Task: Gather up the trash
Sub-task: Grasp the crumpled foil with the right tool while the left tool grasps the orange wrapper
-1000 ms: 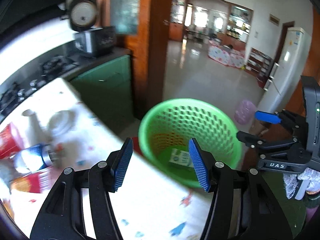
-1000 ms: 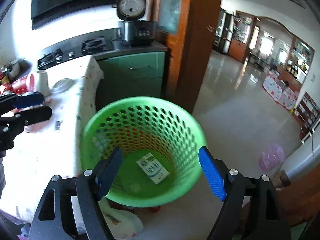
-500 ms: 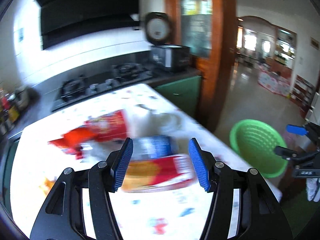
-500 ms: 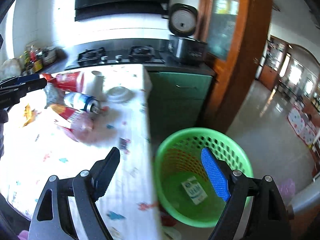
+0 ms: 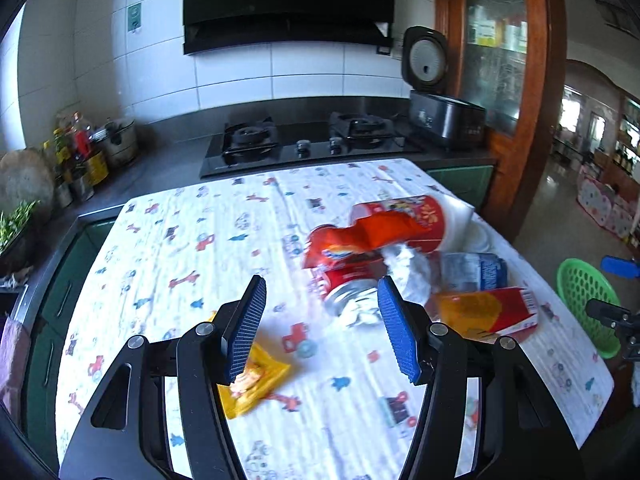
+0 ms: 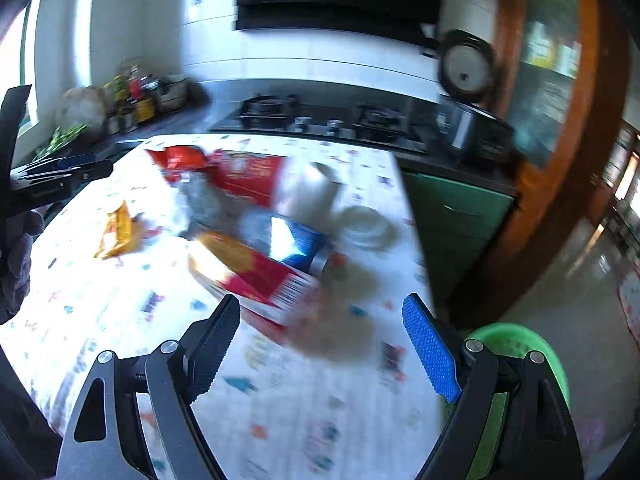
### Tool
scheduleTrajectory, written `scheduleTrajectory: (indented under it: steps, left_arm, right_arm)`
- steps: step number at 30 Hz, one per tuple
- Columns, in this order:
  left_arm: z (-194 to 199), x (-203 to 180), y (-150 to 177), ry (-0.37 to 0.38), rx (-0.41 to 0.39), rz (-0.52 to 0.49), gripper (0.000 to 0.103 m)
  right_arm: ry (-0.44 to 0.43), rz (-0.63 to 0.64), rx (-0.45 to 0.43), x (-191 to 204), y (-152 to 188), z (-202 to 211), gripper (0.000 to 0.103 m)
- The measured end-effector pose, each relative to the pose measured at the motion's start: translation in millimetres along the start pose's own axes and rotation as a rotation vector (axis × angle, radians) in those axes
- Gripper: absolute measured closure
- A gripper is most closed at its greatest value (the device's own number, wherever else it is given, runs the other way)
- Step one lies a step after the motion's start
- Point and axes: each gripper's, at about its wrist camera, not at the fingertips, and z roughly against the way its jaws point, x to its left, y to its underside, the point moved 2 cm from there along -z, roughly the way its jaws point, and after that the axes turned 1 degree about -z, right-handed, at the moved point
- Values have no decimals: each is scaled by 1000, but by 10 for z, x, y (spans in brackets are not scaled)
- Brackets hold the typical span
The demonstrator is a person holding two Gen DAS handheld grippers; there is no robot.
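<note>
Both tongs, left (image 5: 320, 326) and right (image 6: 322, 350), gape wide, empty; crushed red can (image 5: 348, 280), yellow wrapper (image 5: 252, 376), red-yellow carton (image 5: 486, 310) uncollected mid-table; green perforated basket (image 5: 586, 300) off the table's right edge.

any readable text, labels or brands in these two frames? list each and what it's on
Nothing reads cleanly.
Red snack bag: round logo, letters blurred.
Red paper cup: yellow characters, too blurred to read.
Red and yellow carton: barcode only, digits too small.
Blue can: print smeared.
Green wall sticker: too small.
Rice cooker: panel marks illegible.
Right wrist view: motion-blurred, nothing legible.
</note>
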Motion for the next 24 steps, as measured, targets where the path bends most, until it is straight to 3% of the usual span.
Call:
scheduleTrajectory:
  steps: [10, 18, 20, 24]
  left_arm:
    - [-65, 425, 159, 8, 18, 39, 45]
    - [-217, 516, 148, 20, 25, 27, 45]
    - [-252, 511, 129, 29, 21, 20, 45]
    - [-328, 476, 97, 48, 19, -1, 45]
  right_arm:
    - [-121, 121, 15, 864, -441, -647, 23]
    - [-129, 183, 52, 1136, -657, -1194, 22]
    - [-129, 197, 61, 1163, -694, -1312, 16]
    - [-115, 215, 82, 1202, -745, -1538, 16]
